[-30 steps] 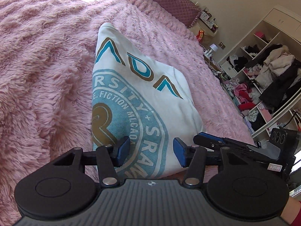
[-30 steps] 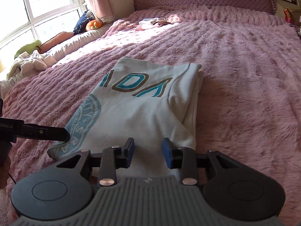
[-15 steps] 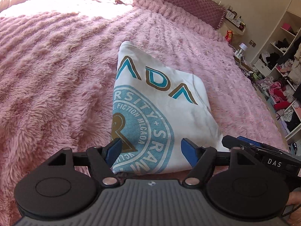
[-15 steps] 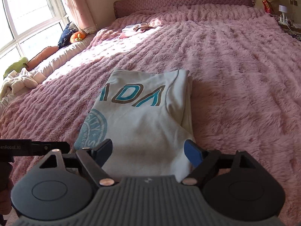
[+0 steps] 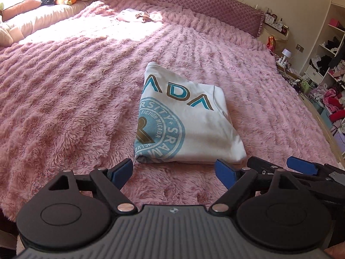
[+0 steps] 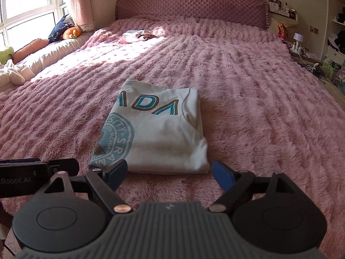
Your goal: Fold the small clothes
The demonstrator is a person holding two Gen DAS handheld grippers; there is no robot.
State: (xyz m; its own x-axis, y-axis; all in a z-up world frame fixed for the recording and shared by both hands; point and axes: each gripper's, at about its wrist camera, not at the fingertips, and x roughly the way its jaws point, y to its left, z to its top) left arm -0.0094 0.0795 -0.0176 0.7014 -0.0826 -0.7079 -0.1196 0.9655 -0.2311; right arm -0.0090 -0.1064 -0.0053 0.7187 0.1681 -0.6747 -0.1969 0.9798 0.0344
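A white T-shirt [image 5: 187,127] with a blue round print and "ADA" lettering lies folded into a rectangle on the pink fluffy bedspread [image 5: 71,99]. It also shows in the right wrist view [image 6: 157,133]. My left gripper [image 5: 173,171] is open and empty, just short of the shirt's near edge. My right gripper [image 6: 169,173] is open and empty, also just short of the near edge. The right gripper's fingers [image 5: 301,167] show at the right of the left wrist view. The left gripper's body [image 6: 23,172] shows at the left of the right wrist view.
A small pile of clothes [image 6: 137,35] lies far back on the bed near the quilted headboard [image 6: 192,6]. Pillows and soft toys [image 6: 69,32] line the window side at the left. Cluttered shelves [image 5: 330,69] stand to the right of the bed.
Both grippers have opened wide, let go of the shirt's near edge and pulled back from it. The folded shirt now lies free on the bed.
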